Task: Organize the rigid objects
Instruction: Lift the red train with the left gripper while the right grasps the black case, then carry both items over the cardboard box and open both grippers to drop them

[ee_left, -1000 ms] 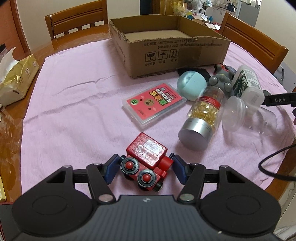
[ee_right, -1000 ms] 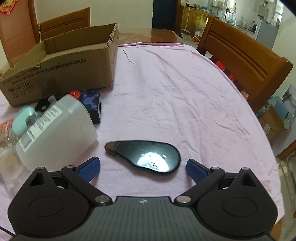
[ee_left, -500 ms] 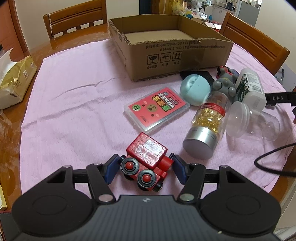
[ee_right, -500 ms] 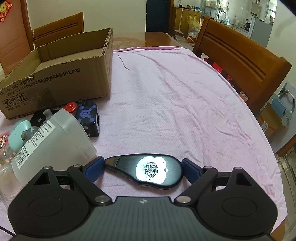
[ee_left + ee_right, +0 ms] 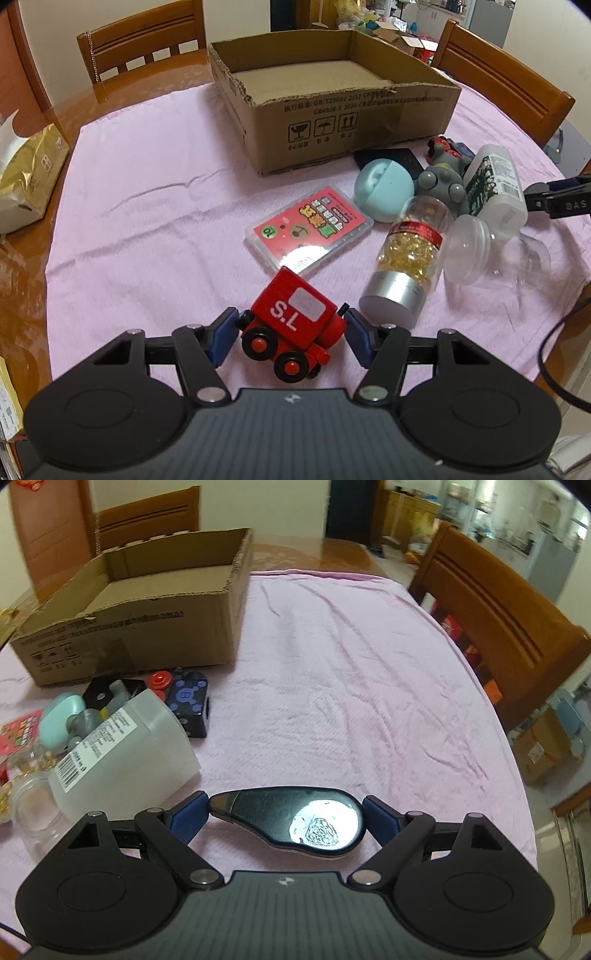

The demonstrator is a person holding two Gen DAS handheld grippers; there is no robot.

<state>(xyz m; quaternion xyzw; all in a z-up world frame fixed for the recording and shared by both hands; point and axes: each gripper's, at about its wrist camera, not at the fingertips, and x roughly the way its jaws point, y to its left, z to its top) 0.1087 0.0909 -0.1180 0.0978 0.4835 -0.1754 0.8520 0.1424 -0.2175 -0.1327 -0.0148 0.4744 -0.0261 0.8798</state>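
My left gripper [image 5: 291, 326] is shut on a red toy train [image 5: 295, 314] marked "S.L", which sits tilted between the blue pads just above the pink cloth. In the right wrist view my right gripper [image 5: 284, 808] is shut on a glossy black computer mouse [image 5: 295, 819], one pad against each end. An open cardboard box [image 5: 332, 122] stands at the back of the table and looks empty inside; the same box [image 5: 129, 642] shows at the far left of the right wrist view.
Right of the train lie a pink card case [image 5: 310, 229], a teal ball [image 5: 382, 188], a capsule bottle [image 5: 406, 262], a clear jar [image 5: 491, 251], a white bottle [image 5: 495, 184] and a grey toy [image 5: 441, 181]. A gold tissue pack [image 5: 26, 184] sits far left. Wooden chairs ring the table.
The right jaws went from standing wide around the mouse to pressing on its ends. In the left gripper the train has tipped, its lettered side now facing up.
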